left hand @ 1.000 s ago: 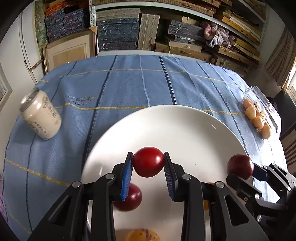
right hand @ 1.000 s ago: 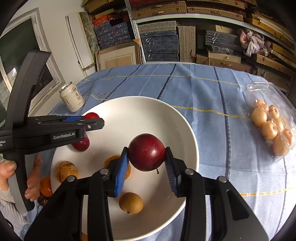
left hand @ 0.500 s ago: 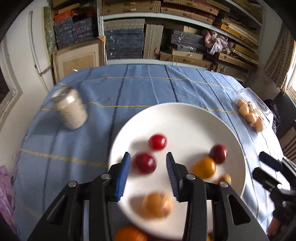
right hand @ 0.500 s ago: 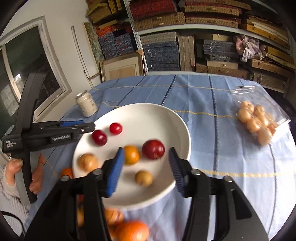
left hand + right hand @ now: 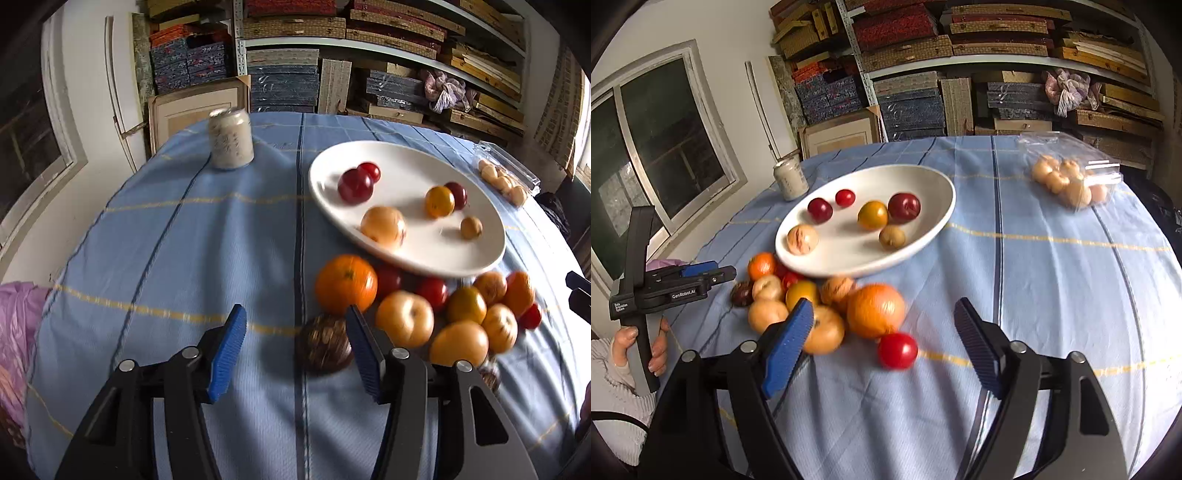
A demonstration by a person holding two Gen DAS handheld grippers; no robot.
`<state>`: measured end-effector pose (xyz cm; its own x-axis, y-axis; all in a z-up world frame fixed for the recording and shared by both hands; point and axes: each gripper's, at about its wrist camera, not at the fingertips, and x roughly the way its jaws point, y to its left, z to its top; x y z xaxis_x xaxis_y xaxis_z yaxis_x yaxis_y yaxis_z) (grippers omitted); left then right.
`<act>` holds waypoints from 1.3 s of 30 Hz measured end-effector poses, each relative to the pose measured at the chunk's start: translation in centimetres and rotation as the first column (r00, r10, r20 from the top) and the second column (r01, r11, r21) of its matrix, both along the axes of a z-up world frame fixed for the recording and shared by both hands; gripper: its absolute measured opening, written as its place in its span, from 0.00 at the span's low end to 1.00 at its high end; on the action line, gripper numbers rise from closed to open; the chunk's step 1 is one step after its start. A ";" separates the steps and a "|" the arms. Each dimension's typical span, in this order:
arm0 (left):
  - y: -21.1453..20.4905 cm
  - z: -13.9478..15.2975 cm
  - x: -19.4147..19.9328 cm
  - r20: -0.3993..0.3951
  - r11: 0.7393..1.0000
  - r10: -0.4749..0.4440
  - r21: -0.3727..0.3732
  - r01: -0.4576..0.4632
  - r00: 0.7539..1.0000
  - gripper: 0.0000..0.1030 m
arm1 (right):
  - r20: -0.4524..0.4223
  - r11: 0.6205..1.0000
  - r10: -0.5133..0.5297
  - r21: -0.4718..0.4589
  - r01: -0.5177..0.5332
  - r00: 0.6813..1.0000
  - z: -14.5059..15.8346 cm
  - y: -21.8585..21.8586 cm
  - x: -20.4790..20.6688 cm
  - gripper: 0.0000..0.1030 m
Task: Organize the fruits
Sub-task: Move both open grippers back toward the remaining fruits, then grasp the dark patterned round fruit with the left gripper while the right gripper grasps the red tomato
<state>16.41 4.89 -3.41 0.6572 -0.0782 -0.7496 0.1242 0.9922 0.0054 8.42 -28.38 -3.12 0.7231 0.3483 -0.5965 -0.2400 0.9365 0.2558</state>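
Observation:
A white plate [image 5: 476, 258] [image 5: 934, 192] holds several fruits: dark red plums [image 5: 355, 186] [image 5: 904, 207], a small red one [image 5: 845, 197], a yellow one [image 5: 872, 215] and brownish ones. A pile of loose fruit lies on the cloth in front of it, with a large orange [image 5: 345, 283] [image 5: 876, 311], a red tomato [image 5: 897, 350] and a dark brown fruit [image 5: 324, 343]. My left gripper [image 5: 295, 347] is open and empty, the brown fruit just inside its right finger. My right gripper [image 5: 884, 345] is open and empty above the tomato.
A pale drink can [image 5: 231, 138] [image 5: 790, 180] stands at the far left of the blue striped tablecloth [image 5: 184, 240]. A clear bag of small pale fruits [image 5: 1071, 177] [image 5: 506, 181] lies at the far right. Shelves with boxes stand behind the table. A window is at the left.
Both grippers let go of their red plums onto the plate, opened wide and pulled back toward the near edge. The pile of loose fruit has come into view.

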 end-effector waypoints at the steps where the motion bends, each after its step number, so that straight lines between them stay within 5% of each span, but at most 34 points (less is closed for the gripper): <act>1: 0.2 -0.3 -0.1 -0.003 1.000 0.003 -0.009 -0.003 1.000 0.56 | -0.002 1.000 0.006 -0.007 -0.006 1.000 0.0 0.2 0.1 0.75; 6: 0.9 -1.1 0.2 0.001 0.998 0.003 -0.059 -0.003 1.000 0.58 | 0.000 1.000 0.025 -0.017 -0.025 1.000 -0.3 0.6 0.0 0.79; 16: -0.7 -1.7 -0.1 0.026 0.999 -0.043 -0.015 0.043 0.999 0.68 | -0.033 0.999 0.039 -0.001 -0.039 0.999 -0.6 0.3 1.0 0.81; 21: -1.8 -2.7 -0.2 0.002 0.997 -0.073 0.032 0.073 0.997 0.68 | -0.026 0.998 0.060 -0.017 -0.060 0.998 -0.5 0.9 0.7 0.83; 32: -1.2 -3.3 0.7 -0.046 0.998 -0.063 -0.028 0.062 0.997 0.67 | -0.039 0.996 0.080 -0.041 -0.081 0.996 -1.0 1.8 0.7 0.83; 36: -1.4 -3.2 0.9 -0.042 0.998 -0.065 -0.023 0.064 0.997 0.61 | -0.045 0.995 0.082 -0.050 -0.084 0.996 -1.2 1.9 0.8 0.83; 39: -1.8 -3.1 0.8 -0.035 0.997 -0.074 -0.017 0.074 0.997 0.43 | -0.048 0.994 0.086 -0.062 -0.089 0.995 -1.4 2.0 0.9 0.83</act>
<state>17.21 3.09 -6.55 0.6218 -0.1374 -0.7711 0.1973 0.9802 -0.0155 9.29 -26.34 -4.48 0.6632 0.3694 -0.6509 -0.3115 0.9271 0.2087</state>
